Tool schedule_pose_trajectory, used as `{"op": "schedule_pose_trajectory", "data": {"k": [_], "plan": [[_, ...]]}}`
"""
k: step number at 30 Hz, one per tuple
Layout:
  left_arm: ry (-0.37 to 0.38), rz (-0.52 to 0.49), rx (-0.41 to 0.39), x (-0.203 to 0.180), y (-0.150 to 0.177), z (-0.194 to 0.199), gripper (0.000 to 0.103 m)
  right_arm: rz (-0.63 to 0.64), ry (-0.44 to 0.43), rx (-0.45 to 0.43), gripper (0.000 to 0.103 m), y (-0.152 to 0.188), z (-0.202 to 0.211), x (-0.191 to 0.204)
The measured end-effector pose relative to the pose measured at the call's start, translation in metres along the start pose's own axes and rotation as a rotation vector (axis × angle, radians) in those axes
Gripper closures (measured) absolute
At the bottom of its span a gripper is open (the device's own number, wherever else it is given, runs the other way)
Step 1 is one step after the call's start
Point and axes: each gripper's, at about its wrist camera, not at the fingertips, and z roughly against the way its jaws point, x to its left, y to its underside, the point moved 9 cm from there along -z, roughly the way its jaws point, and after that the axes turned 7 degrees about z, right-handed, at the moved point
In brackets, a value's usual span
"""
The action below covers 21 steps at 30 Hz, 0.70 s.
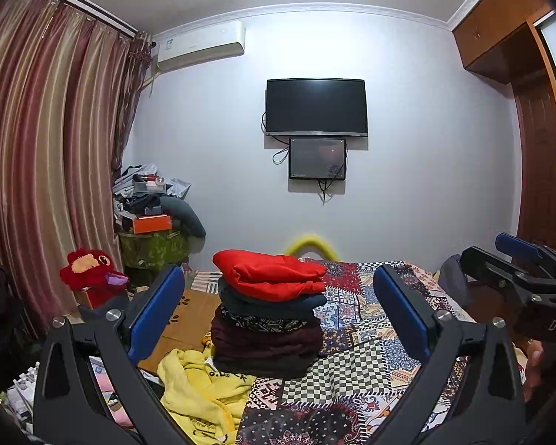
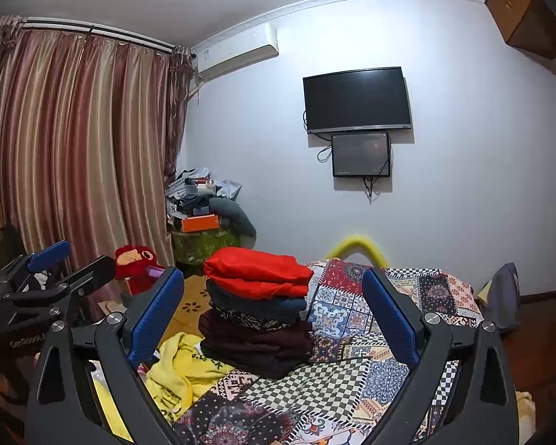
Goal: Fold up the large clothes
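A stack of folded clothes (image 1: 268,315) stands on the patchwork bed cover (image 1: 356,371), with a red garment (image 1: 274,272) on top and dark ones below. A crumpled yellow garment (image 1: 196,389) lies unfolded at the stack's left foot. My left gripper (image 1: 278,319) is open and empty, held above the bed, facing the stack. My right gripper (image 2: 274,315) is also open and empty, facing the same stack (image 2: 257,311); the yellow garment (image 2: 181,367) lies to its lower left. Each gripper shows at the other view's edge: the right one (image 1: 519,259) and the left one (image 2: 61,263).
A red plush toy (image 1: 90,274) sits left of the bed near striped curtains (image 1: 48,170). A cluttered pile with an orange box (image 1: 150,222) stands in the corner. A TV (image 1: 315,107) hangs on the far wall. A wooden wardrobe (image 1: 537,148) is at the right.
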Motion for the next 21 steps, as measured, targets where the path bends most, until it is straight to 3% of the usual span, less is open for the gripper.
{"op": "schedule_pose_trajectory", "data": {"k": [21], "plan": [[0.052,-0.007,0.034,-0.012,0.007,-0.002,0.000,-0.021,-0.001,-0.002,0.007,-0.002,0.005,-0.005]]}}
